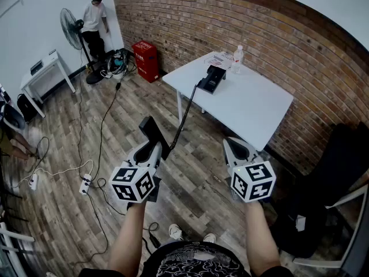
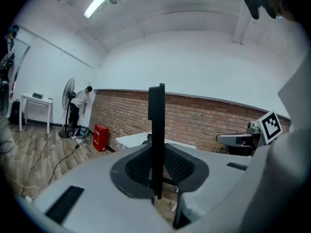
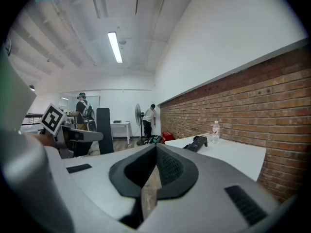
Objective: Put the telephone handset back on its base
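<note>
My left gripper (image 1: 151,149) is shut on the black telephone handset (image 1: 154,133), held above the wood floor well short of the table. In the left gripper view the handset (image 2: 156,130) stands edge-on and upright between the jaws. Its coiled cord (image 1: 183,117) runs up to the black phone base (image 1: 212,78) on the white table (image 1: 253,105). My right gripper (image 1: 236,146) hovers level beside it, jaws together with nothing in them. From the right gripper view the base (image 3: 197,142) lies ahead to the right and the handset (image 3: 104,130) to the left.
A water bottle (image 1: 237,59) and papers sit on the table behind the base. A red box (image 1: 146,60), a standing fan (image 1: 72,30) and a person (image 1: 93,25) are at the far wall. Cables and a power strip (image 1: 86,183) trail on the floor at left. A dark chair (image 1: 334,172) stands at right.
</note>
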`<action>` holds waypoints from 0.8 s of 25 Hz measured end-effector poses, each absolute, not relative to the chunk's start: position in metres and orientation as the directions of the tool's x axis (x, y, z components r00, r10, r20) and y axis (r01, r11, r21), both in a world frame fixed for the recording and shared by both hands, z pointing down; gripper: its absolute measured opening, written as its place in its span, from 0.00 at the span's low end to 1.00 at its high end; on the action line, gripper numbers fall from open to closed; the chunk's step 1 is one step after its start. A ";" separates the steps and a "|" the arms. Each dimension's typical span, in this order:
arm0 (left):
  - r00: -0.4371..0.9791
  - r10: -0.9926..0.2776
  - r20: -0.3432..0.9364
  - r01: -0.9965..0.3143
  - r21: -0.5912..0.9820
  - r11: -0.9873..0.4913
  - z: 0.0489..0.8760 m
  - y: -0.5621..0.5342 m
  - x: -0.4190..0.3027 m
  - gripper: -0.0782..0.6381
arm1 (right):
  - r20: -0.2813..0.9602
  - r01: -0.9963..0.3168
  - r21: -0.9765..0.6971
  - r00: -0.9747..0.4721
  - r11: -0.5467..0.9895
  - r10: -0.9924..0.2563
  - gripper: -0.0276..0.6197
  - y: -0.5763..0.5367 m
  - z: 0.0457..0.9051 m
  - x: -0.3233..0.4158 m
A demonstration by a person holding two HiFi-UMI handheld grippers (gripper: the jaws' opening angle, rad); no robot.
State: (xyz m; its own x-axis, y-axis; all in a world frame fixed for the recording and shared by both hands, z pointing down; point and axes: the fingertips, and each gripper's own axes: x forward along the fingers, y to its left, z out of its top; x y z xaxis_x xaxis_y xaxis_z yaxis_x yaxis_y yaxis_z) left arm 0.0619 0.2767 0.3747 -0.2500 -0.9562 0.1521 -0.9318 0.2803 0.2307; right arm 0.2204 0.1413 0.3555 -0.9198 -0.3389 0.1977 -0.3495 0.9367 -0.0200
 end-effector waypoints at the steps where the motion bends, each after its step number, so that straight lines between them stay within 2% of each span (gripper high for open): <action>1: -0.248 -0.957 0.151 -0.933 0.231 0.278 0.375 0.277 0.057 0.21 | 0.197 -0.352 -0.025 -0.919 0.936 -0.340 0.05 0.143 0.357 0.216; 20: -0.157 -0.976 0.150 -0.948 0.254 0.192 0.384 0.270 -0.020 0.21 | 0.218 -0.430 -0.023 -0.883 0.903 -0.415 0.05 0.154 0.367 0.152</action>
State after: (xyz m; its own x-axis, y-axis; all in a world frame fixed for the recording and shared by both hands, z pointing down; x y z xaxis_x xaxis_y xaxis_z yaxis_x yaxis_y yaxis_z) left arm -0.0196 0.2704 0.3844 -0.1575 -0.9760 0.1505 -0.9480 0.1920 0.2537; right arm 0.1520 0.1535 0.3667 -0.8834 -0.4150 0.2177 -0.4298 0.9026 -0.0233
